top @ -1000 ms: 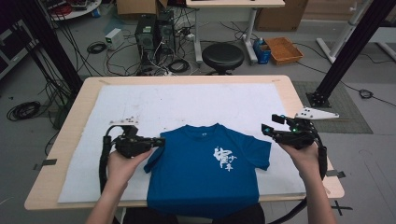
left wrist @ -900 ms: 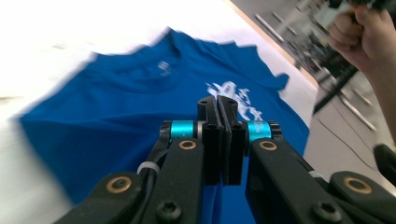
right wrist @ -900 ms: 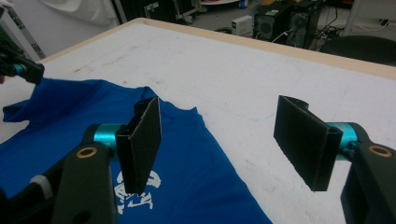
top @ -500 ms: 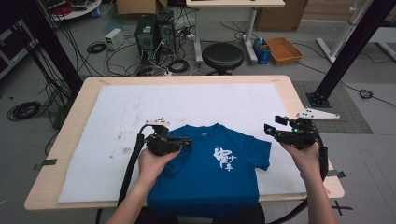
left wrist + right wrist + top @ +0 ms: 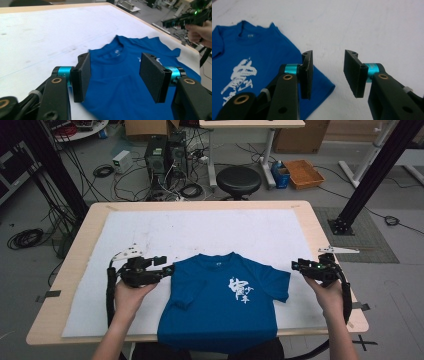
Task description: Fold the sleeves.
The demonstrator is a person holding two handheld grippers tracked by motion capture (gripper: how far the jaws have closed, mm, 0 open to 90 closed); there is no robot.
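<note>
Between the two grippers lay a blue T-shirt (image 5: pixel 225 305), front up on the white table cover (image 5: pixel 200 232), white print (image 5: pixel 239 290) on the chest, collar toward the far edge, hem hanging over the near edge of the table (image 5: pixel 320 227). Its sleeve on the left gripper's side was folded in over the body; the sleeve on the right gripper's side lay spread flat.

Left gripper (image 5: pixel 168 264) sat just beside the shirt's shoulder, tips pointing at it, held in the person's left hand (image 5: pixel 129 292). Left gripper view: the left gripper (image 5: pixel 115 72) had jaws parted with nothing between the pads (image 5: pixel 152 73); blue cloth lay below and beyond them, collar just ahead. Jaws had just been opening. Released, not gripping.

Right gripper (image 5: pixel 296 265) was just off the outer edge of the spread sleeve, held in the right hand (image 5: pixel 327 295), cable trailing back along the forearm. Right gripper view: the right gripper (image 5: pixel 328 72) had jaws apart, one pad (image 5: pixel 308 72) over the sleeve's corner, the other over bare white cover, gap empty. Jaws had just been closing, but no cloth was pinched. Whether the tips touched the cover, could not tell.

Farther off, beyond the table's far edge: a black round stool (image 5: pixel 238 180), a computer tower (image 5: pixel 157 155) with cables on the floor, an orange-brown tray (image 5: pixel 303 172). Black frame posts (image 5: pixel 372 180) stood past the right gripper's side.
</note>
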